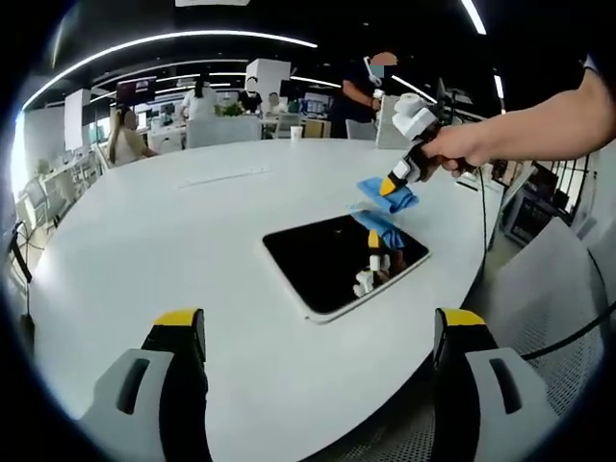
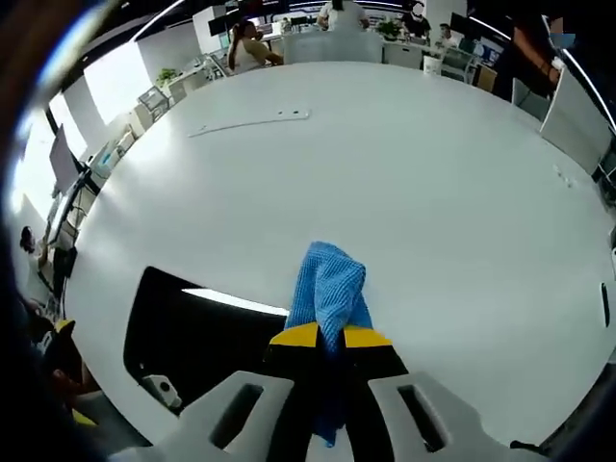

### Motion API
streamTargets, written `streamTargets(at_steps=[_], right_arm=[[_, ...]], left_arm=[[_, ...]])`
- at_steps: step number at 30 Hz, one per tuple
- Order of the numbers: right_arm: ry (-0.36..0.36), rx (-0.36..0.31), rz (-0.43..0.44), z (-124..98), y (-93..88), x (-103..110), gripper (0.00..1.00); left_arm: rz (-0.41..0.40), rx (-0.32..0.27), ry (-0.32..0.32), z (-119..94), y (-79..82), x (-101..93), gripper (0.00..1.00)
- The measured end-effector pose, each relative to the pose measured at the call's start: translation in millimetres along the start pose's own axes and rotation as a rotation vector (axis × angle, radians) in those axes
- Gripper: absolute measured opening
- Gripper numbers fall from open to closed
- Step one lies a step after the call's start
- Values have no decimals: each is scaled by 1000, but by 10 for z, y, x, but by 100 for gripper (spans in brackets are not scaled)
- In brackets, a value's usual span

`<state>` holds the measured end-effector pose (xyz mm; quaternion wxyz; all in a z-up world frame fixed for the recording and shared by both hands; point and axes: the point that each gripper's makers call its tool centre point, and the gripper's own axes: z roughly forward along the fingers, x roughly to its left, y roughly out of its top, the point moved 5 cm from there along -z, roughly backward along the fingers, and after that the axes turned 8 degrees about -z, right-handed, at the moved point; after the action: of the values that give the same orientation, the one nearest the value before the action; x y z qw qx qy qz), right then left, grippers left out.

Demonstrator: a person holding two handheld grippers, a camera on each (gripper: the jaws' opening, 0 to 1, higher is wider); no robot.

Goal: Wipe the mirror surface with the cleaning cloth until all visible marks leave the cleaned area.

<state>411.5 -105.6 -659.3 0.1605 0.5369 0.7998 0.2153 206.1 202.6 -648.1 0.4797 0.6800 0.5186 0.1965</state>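
Note:
A dark rectangular mirror [image 1: 342, 262] with a white rim lies flat on the round white table [image 1: 192, 221]. My right gripper [image 1: 390, 186] hangs just above the mirror's far corner, held by a person's hand and shut on a blue cleaning cloth [image 1: 389, 194]. The mirror reflects the cloth and the gripper. In the right gripper view the blue cloth [image 2: 330, 294] sticks up from between the shut yellow-tipped jaws of the right gripper [image 2: 330, 337], with the mirror [image 2: 197, 332] below left. My left gripper [image 1: 320, 332] stands open near the table's near edge, holding nothing.
A cup [image 1: 295, 133] stands at the table's far side. Several people sit or stand at desks [image 1: 197, 101] beyond the table. A grey mesh chair back [image 1: 553, 308] is at the right, with cables beside it. A thin white strip [image 2: 250, 121] lies on the table.

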Motion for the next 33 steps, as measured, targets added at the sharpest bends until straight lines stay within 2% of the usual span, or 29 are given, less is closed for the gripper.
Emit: streamTargets(at_steps=[6,13,20,25,30,31,32,33], right_arm=[[-26,-1,11,-258,-125,-289,1],[-45,12,32,-348,-258,-518,1],[-36,51,40,-289,-432,-501,1],[-32,95,44,-155,-643,-481,1],[-34,169,42,-25,-922,-430,2],[-35,172,38,-2,-955,-421,2],[-38,144,35,-12,-931,-430,2],[-43,156,69,-23,-919,-434,2]], left_arm=[[-4,-4,0,-3,2,-1,97],[-7,-9,2,-5,13,-6,97],[-7,-9,5,-6,15,-5,97],[-7,-7,5,-4,12,-5,97],[-8,-9,7,-6,14,-1,97],[-8,-8,8,-5,12,0,97],[-7,-6,8,-5,11,-2,97],[-8,-6,8,-5,11,-2,97]])
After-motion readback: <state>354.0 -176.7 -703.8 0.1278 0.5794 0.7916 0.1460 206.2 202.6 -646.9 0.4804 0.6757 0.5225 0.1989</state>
